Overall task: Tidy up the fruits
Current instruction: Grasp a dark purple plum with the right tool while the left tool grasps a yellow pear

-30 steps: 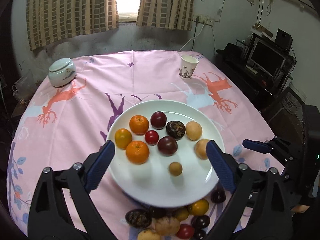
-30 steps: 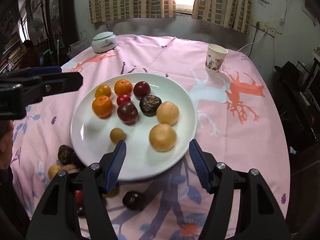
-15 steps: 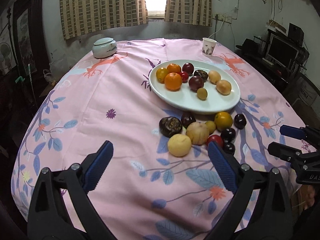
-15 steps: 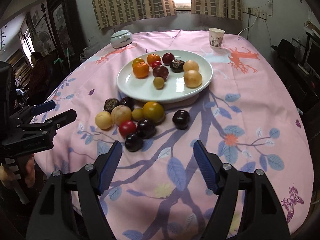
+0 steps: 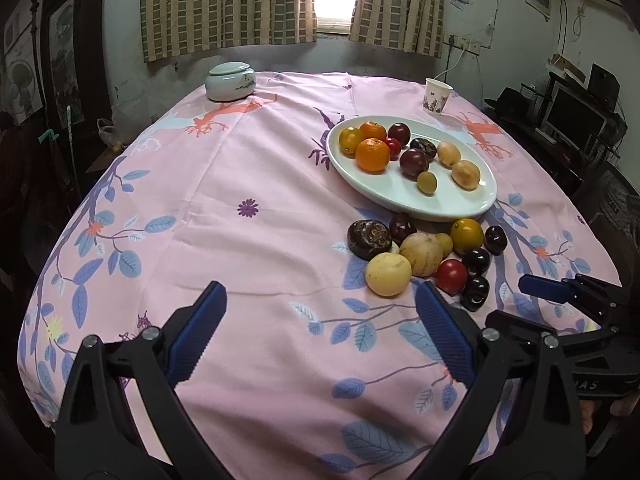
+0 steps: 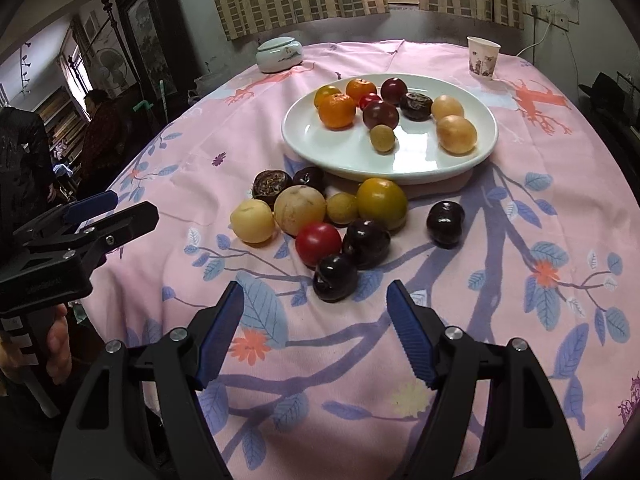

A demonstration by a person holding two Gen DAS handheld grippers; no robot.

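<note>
Blue-padded, both sets of tongs: right gripper [image 6: 316, 332] spread apart with nothing between the jaws after narrowing a touch, poised over bare cloth just short of the nearest dark plum [image 6: 335, 278]. Left gripper [image 5: 320, 334] likewise gaping and empty, above the pink tablecloth [image 5: 240, 184], beside the loose pile. Further out, ten or so loose fruits [image 6: 344, 216] clustered on the cloth against the near edge of the white plate [image 6: 320, 152]: pale yellow, tan, red, dark purple, one wrinkled brown. On the plate, nine already gathered [image 6: 384, 108]: oranges, plums, tan rounds. Roughly half done, by the look of it; the whole pile on the cloth left to move. Beyond, a paper cup [image 6: 483, 57] and lidded jar [image 6: 279, 54], untouched.
</note>
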